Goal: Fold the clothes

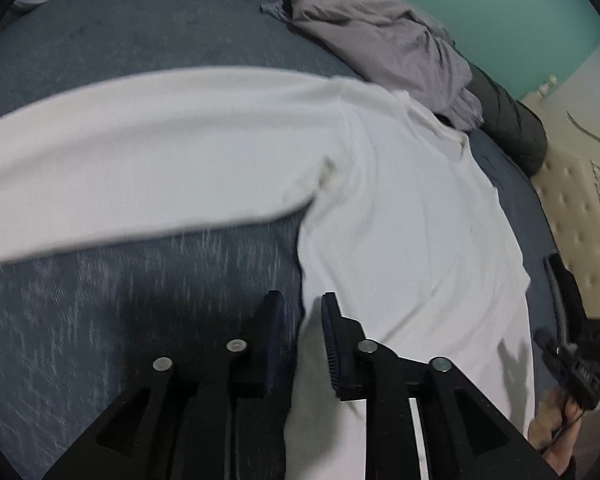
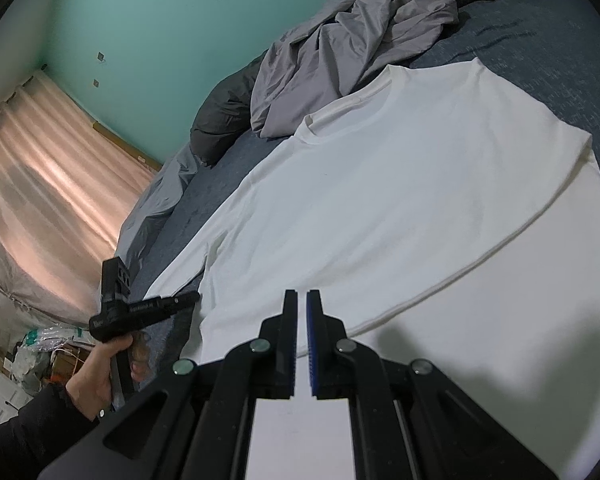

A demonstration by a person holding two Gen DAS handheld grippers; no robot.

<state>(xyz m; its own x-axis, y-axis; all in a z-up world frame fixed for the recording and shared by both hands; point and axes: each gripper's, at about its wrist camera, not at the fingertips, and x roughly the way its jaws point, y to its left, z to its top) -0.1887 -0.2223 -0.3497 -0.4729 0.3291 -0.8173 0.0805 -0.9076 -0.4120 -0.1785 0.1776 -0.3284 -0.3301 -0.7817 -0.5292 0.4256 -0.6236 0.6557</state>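
**White shirt flat on bed, both grippers at its near edge**

Bed (image 1: 100, 52) w/ blue-grey cover fills most of both views; teal wall (image 2: 148, 20) behind it, pale curtain (image 2: 40, 184) off to the side in the right wrist view.

White shirt (image 1: 412, 216) is spread on the cover, body lying flat, collar end toward the far side of the bed. In the left wrist view one long sleeve (image 1: 140, 152) stretches out sideways from the shoulder across the cover (that view is a bit motion-blurred). In the right wrist view a hem edge runs diagonally over the shirt's surface, so part of it lies over another layer.

Crumpled grey garment (image 2: 340, 52) sits beyond the collar, touching a dark pillow (image 2: 224, 120) along the far edge; apart from the shirt body, though close to the collar.

Left gripper (image 1: 302, 308) hovers at the shirt's side edge, below the sleeve: jaws a narrow gap apart, one finger over the cover, the other over white cloth, nothing pinched btwn them. A hand (image 2: 100, 380) in a dark sleeve holds its handle.

Right gripper (image 2: 302, 304) points low over the near part of the shirt, pads nearly together w/ only a slit left; no cloth seen btwn them.
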